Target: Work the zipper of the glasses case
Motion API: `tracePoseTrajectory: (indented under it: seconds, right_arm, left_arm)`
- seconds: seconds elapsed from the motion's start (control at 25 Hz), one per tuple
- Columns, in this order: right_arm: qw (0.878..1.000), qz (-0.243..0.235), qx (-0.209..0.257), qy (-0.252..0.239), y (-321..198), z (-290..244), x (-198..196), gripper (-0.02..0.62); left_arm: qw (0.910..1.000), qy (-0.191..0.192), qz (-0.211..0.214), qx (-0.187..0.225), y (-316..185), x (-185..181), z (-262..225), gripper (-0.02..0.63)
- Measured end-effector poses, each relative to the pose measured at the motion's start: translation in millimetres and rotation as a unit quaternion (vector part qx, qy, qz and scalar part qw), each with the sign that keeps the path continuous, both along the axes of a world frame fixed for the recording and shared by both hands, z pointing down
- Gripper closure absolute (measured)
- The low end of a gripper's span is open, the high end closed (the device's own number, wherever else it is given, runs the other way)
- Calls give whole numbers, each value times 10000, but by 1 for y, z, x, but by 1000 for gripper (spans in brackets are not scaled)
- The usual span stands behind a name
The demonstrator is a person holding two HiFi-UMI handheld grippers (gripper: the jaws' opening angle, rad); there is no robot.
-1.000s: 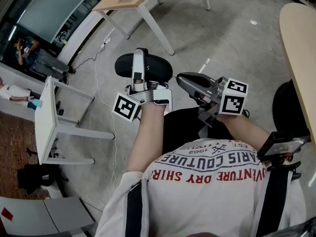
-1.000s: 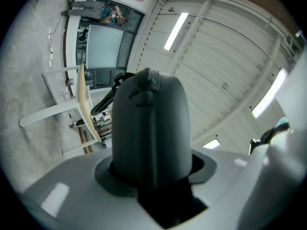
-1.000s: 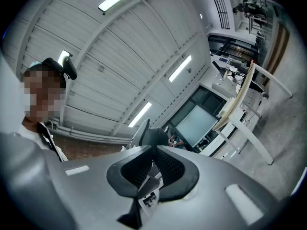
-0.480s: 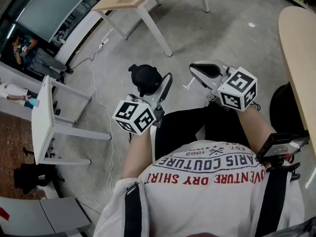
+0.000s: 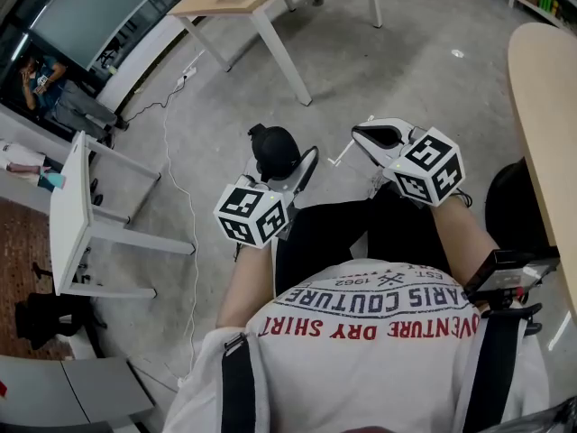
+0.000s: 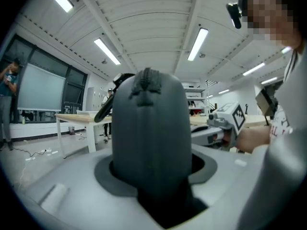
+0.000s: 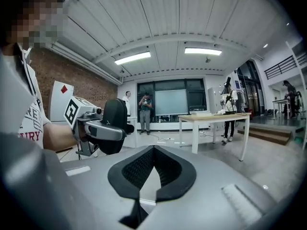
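dark grey glasses case (image 6: 148, 128), upright, clamped in the left gripper (image 5: 285, 170).

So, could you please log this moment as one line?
left gripper: shut on black oval glasses case | right gripper: shut, empty

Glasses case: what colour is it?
The glasses case is plain dark grey, nearly black; the left gripper view shows it best.

place: lab hall | cues: wooden table (image 5: 207, 5), projection screen (image 7: 174, 102), strip lights (image 7: 133, 58), concrete floor (image 5: 406, 61)
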State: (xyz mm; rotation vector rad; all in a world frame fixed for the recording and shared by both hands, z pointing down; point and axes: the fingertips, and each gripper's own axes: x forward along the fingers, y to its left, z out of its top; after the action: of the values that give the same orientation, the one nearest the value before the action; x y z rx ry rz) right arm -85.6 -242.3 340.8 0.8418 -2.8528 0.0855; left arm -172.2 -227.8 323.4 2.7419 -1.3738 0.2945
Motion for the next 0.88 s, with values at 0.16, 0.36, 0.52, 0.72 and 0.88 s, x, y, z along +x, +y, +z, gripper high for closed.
tracePoseTrajectory:
  seconds: [0.16, 0.36, 0.52, 0.72, 0.88]
  right_arm:
    - [9999, -62, -74, -127, 0, 1, -1, 603]
    - [9999, -104, -15, 3, 4, 2, -2, 600]
    - [9999, -138, -42, -23, 4, 0, -4, 600]
    - [9997, -202, -72, -67, 4, 0, -8, 600]
    - [9997, -208, -122, -85, 5, 4, -7, 600]
  left_arm:
    - [10000, 54, 45, 18, 0, 2, -2, 359]
    - [9998, 185, 102, -34, 1, 4, -5, 359]
    - [9995, 261, 151, -89, 1, 5, -5, 359]
    - [9993, 305, 157, -138, 1, 3, -3, 359]
    - [9984, 459, 205, -257, 0, 6, 2, 359]
